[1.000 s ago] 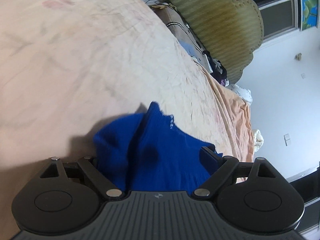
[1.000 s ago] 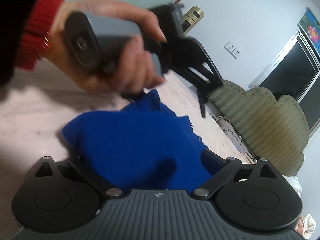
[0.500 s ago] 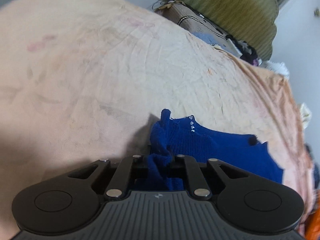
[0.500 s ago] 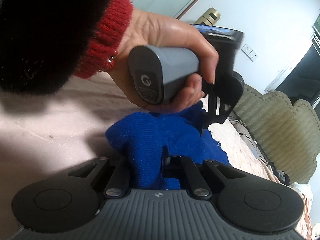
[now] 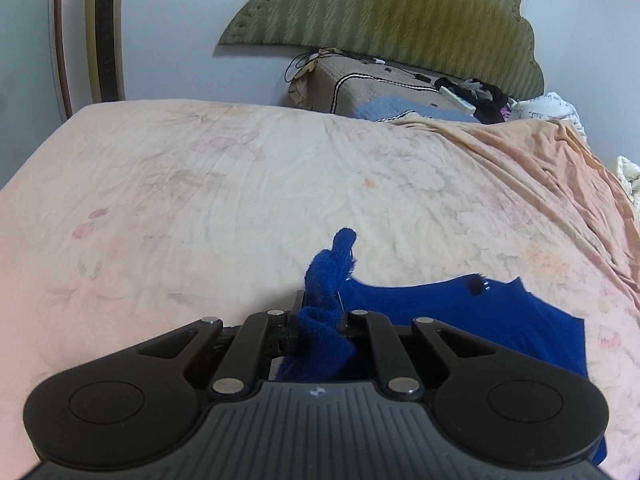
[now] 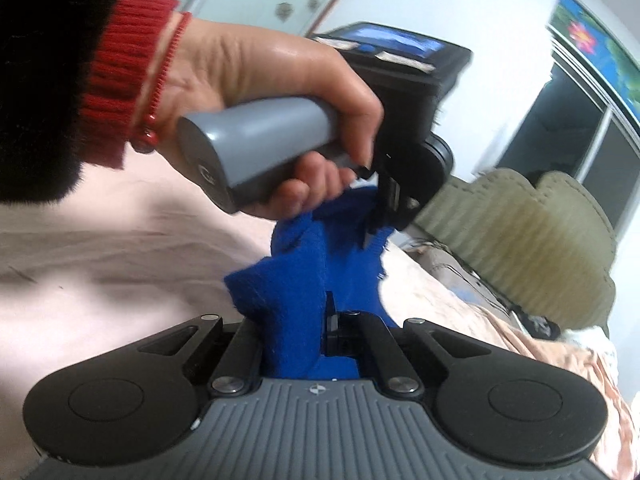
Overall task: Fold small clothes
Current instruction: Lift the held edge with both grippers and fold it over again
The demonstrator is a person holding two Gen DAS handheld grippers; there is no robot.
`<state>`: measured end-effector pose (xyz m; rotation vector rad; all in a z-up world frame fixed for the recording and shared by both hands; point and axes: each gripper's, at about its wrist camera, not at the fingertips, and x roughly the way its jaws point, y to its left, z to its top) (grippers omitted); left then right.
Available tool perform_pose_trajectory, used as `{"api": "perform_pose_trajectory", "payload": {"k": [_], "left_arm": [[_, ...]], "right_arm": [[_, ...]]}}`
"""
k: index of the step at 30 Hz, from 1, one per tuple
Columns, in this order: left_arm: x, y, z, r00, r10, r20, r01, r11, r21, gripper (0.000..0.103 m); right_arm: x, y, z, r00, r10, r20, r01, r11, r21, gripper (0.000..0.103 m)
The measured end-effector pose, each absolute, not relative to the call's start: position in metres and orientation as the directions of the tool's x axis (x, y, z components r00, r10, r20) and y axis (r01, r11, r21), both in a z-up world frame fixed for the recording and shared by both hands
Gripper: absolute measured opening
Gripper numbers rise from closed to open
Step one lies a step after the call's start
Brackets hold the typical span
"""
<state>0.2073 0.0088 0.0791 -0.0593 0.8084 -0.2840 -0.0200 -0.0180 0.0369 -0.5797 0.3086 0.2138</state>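
Left wrist: blue garment pinched in jaws, over bed.

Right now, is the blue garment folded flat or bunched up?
Bunched up: the blue garment is pinched in both shut grippers, left gripper and right gripper, partly lifted off the bed.

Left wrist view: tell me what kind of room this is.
Most likely a bedroom: a wide bed sheet covers a mattress, a padded green headboard stands against the wall, and a folded blanket lies below it.
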Motion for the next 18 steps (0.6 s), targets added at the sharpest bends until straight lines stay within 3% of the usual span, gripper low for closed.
{"api": "perform_pose_trajectory", "payload": {"k": [18], "left_arm": [[0.194, -0.079, 0.095, 0.667, -0.248, -0.703, 0.265, 0.960, -0.088, 0.009]], "right_arm": [[-0.043, -0.096, 0.040, 0.951, 0.009, -0.311, -0.145, 0.898, -0.415, 0.006]]}}
